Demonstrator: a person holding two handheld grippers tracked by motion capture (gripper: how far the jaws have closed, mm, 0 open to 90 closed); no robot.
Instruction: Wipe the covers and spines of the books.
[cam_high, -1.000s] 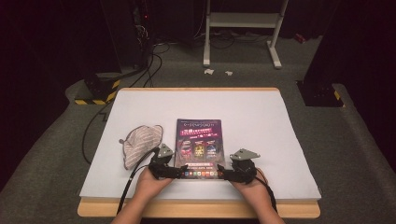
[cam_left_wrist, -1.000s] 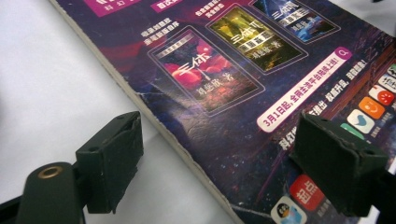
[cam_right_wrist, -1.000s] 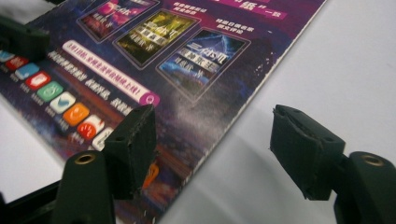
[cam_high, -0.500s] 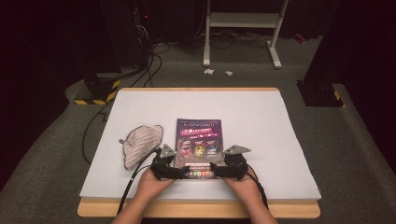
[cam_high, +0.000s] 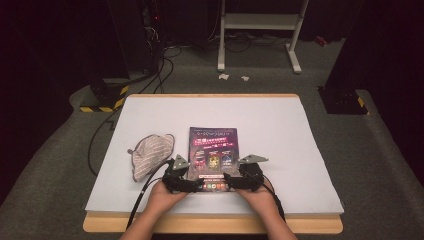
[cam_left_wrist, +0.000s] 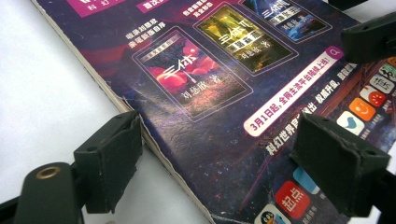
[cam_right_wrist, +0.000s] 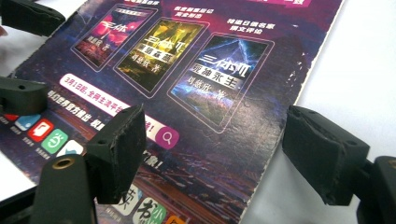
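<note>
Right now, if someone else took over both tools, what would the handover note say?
Left tool: open, jaws straddling the book's near-left edge, pads not pressing.
Right tool: its jaws have just been opening and stand wide over the book's near-right edge, one jaw above the cover, one above the table; nothing gripped.
Book: closed, flat on the white table near the person's edge. Striped pouch lies to its left, untouched.
Done: both tools positioned at the book's near end.
Left: probably gripping and moving or opening the book.
</note>
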